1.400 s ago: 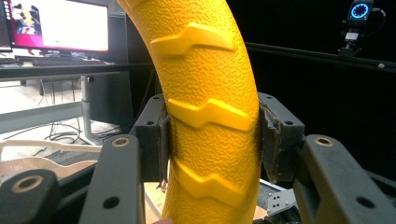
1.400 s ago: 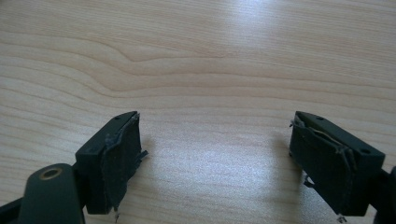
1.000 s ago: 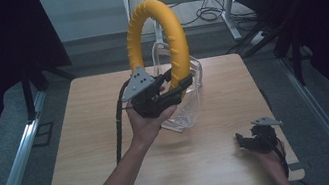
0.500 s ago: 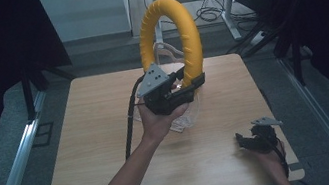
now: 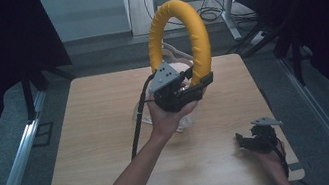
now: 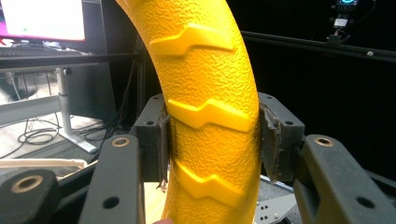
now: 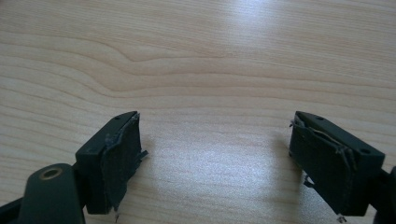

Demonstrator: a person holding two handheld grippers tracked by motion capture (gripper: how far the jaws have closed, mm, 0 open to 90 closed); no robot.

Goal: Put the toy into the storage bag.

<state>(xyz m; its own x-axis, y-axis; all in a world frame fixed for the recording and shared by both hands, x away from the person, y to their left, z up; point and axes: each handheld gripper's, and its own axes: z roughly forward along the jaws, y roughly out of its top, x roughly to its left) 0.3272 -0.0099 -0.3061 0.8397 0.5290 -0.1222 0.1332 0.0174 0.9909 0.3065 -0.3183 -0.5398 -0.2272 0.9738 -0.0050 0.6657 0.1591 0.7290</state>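
Wood-grain desk [image 5: 96,149] stands in a dim room, dark curtains at both sides, grey floor around it, a second desk with cables behind. One yellow ring [image 5: 194,26] is held upright above the desk's middle, clamped between the left tongs [image 5: 196,83], pads pressing both its sides. One clear container [image 5: 188,119] sits just under that hand. The right tongs [image 5: 244,141] rest near the desk's near right corner, wide apart and holding nothing.

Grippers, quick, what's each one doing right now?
Left gripper: closed on the yellow ring, held upright.
Right gripper: open, holding nothing, over the wooden table.
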